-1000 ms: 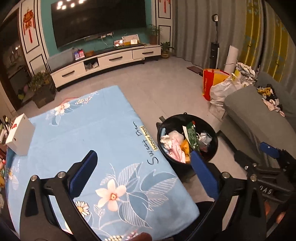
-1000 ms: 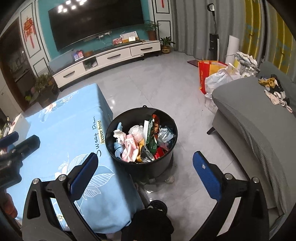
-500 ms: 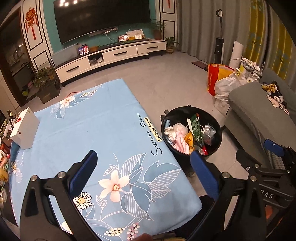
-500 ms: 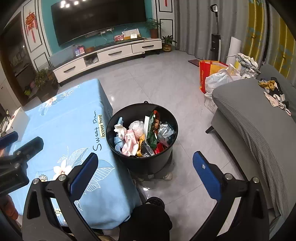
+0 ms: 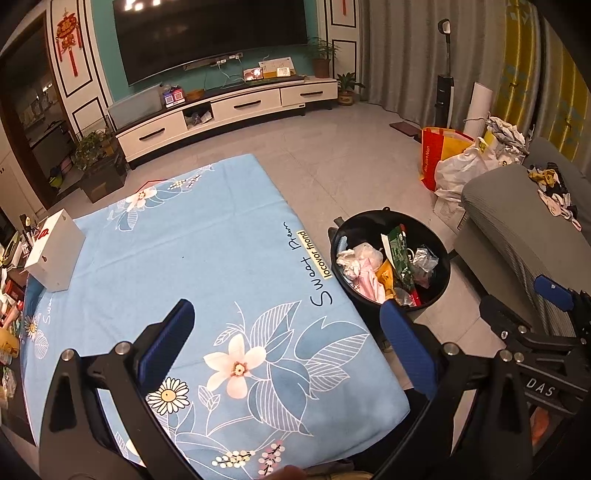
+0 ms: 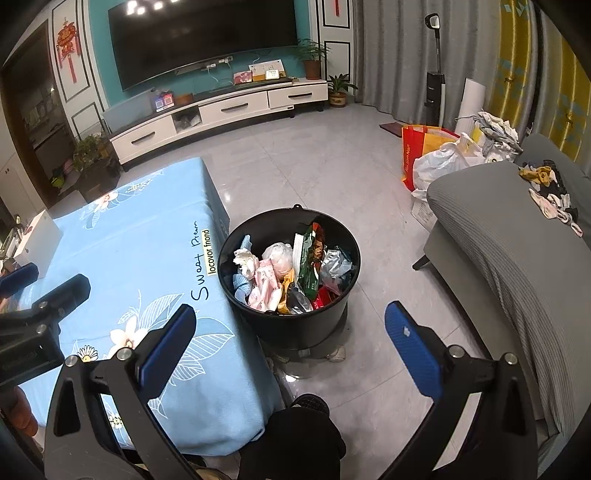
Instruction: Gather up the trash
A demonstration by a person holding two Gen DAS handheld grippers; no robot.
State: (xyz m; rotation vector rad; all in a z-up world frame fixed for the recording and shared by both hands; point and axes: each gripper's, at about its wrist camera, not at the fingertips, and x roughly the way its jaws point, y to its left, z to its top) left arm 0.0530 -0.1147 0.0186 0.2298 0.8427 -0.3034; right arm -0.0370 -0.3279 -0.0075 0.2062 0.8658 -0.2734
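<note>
1. The left gripper (image 5: 286, 341) hangs over the near end of the table, its blue-padded jaws spread wide with nothing between them; below them lies the blue flowered tablecloth (image 5: 207, 258).
2. The right gripper (image 6: 290, 345) is held above the floor just to the right of the table, jaws likewise released and empty. A dark-clothed knee (image 6: 295, 435) of the person shows at the bottom of that view, against the table's near corner.
3. The black trash bin (image 6: 291, 325) stands on the grey tiled floor, close beside the table's right edge, next to the printed words "Sweet" on the cloth. It is heaped with trash (image 6: 288, 273): crumpled tissue, a clear plastic bag, pink wrapping, a green packet standing on end, silvery foil and something red low down.
4. A white box (image 5: 55, 254) sits on the far left part of the table, well apart from both grippers. No loose rubbish shows on the cloth itself.
5. A grey sofa (image 6: 517, 266) stands to the right of the table beyond the bin, with small garments scattered on its top.
6. Farther from the table, a red-and-yellow shopping bag (image 5: 437, 155) and a white plastic bag (image 5: 460, 173) stand by the sofa's far end.
7. Farthest from the table, a white TV cabinet (image 5: 229, 110) runs along the wall under a large dark television (image 5: 210, 33).
</note>
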